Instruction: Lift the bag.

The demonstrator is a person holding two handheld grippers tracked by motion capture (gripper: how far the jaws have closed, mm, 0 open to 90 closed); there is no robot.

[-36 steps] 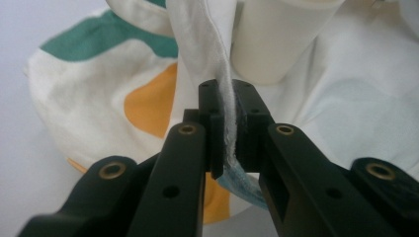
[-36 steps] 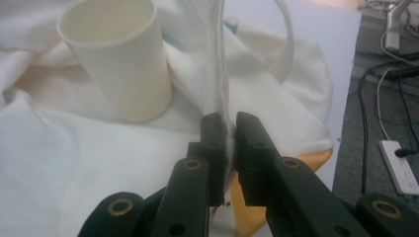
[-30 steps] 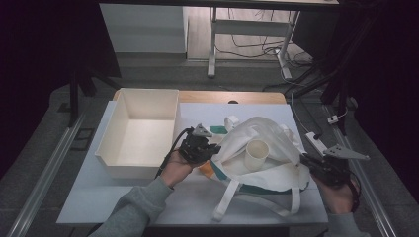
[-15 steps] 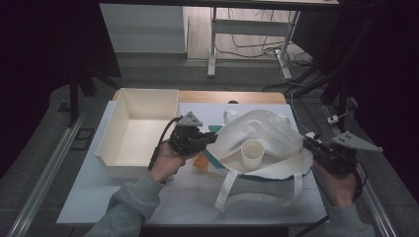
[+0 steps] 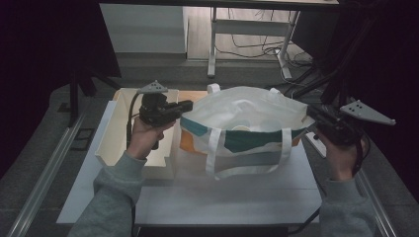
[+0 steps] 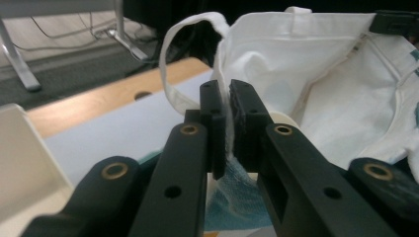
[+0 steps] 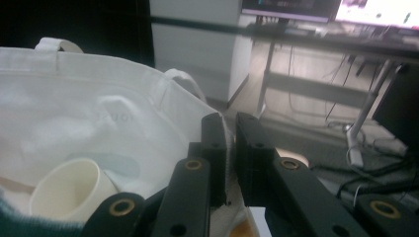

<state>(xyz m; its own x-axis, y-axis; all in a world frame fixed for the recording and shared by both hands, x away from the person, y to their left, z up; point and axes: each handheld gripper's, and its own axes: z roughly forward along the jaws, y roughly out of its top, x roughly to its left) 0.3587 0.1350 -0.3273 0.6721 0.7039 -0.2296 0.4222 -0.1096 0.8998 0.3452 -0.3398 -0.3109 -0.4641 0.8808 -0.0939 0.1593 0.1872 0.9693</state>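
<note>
Here, a white tote bag point(image 5: 247, 116) with teal and orange patches hung stretched between two hand-held tools above the pale surface point(image 5: 247, 192), its mouth pulled wide. The left tool point(image 5: 185, 105) pinched the bag's left rim, the cloth pressed thin between its black jaws in the left gripper view point(image 6: 228, 113). The right tool point(image 5: 310, 112) was clamped on the opposite rim, a strip of white fabric caught between its jaws in the right gripper view point(image 7: 228, 148). Faint raised lettering showed on the bag's inner wall in the right gripper view, too blurred to read. A cream cup point(image 7: 69, 193) lay on its side inside the bag, its open end toward the right tool's camera; from above it showed as a pale rim point(image 5: 241, 129) at the bottom of the opening. A shallow cream tray point(image 5: 111, 148) sat on the surface just left of the bag, under the person's left hand point(image 5: 143, 138). Half a second earlier the bag had sagged in a crumpled heap on the surface with the tools lower; a second earlier it lay lower still, handles trailing toward the near edge. The handles point(image 5: 247, 148) now dangled from the bag's front face.
</note>
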